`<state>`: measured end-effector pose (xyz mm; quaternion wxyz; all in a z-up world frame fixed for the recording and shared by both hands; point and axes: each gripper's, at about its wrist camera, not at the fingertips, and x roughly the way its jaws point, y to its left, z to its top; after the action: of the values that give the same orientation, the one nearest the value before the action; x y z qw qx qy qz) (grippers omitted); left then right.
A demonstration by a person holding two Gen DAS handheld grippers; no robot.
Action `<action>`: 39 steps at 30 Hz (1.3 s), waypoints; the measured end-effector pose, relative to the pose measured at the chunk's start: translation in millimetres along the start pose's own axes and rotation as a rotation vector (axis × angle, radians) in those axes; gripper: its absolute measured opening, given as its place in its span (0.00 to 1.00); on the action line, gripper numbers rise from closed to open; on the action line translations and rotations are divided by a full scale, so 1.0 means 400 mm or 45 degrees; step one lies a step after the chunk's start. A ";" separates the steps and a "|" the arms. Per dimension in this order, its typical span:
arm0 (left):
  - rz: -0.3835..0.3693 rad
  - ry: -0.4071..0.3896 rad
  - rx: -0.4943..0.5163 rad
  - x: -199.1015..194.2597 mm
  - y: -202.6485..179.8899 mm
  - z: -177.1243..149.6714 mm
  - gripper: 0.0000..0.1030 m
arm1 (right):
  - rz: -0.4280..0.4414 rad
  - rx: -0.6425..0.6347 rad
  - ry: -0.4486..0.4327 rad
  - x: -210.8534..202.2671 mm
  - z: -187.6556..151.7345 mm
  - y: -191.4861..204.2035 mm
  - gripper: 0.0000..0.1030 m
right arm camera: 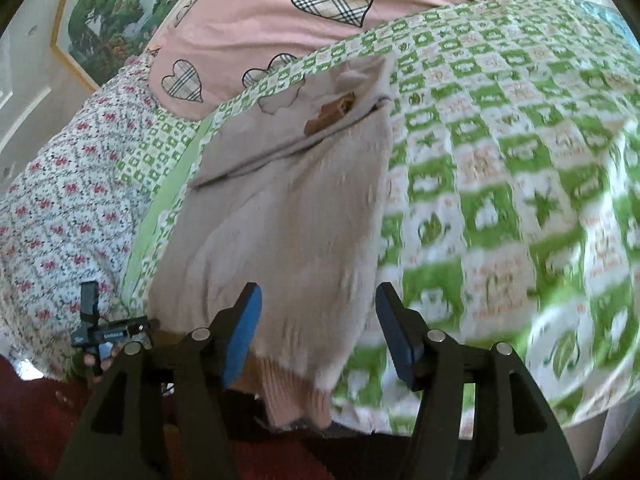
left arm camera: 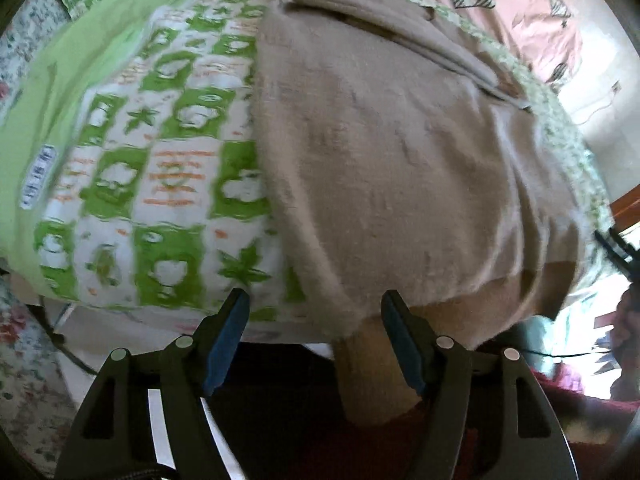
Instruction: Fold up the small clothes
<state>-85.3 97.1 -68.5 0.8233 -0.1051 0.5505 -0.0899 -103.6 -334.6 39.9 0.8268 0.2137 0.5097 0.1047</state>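
A beige knitted garment (left arm camera: 392, 168) lies spread on the bed, its near ribbed hem hanging over the bed's front edge. In the left wrist view my left gripper (left arm camera: 316, 304) is open, its blue pads (left arm camera: 228, 340) either side of the garment's near left corner, with cloth hanging between the jaws. In the right wrist view the same garment (right arm camera: 288, 216) shows, and my right gripper (right arm camera: 318, 298) is open around its near right corner and pink-beige ribbed hem (right arm camera: 296, 396). Both views are motion-blurred.
The garment rests on a green-and-white checked bedspread (left arm camera: 160, 168) (right arm camera: 500, 184). A pink pillow with plaid hearts (right arm camera: 304, 12) and a floral sheet (right arm camera: 60, 208) lie at the head. A dark red floor (right arm camera: 36, 420) lies below the bed edge.
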 end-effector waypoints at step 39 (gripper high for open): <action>-0.435 -0.471 0.054 -0.231 -0.015 0.075 0.06 | 0.597 0.044 -0.213 -0.090 0.027 0.037 0.08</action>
<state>-92.7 117.8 26.3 0.8848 -0.1940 0.3629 -0.2186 -110.0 -338.3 79.5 0.8155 0.3481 0.3777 0.2668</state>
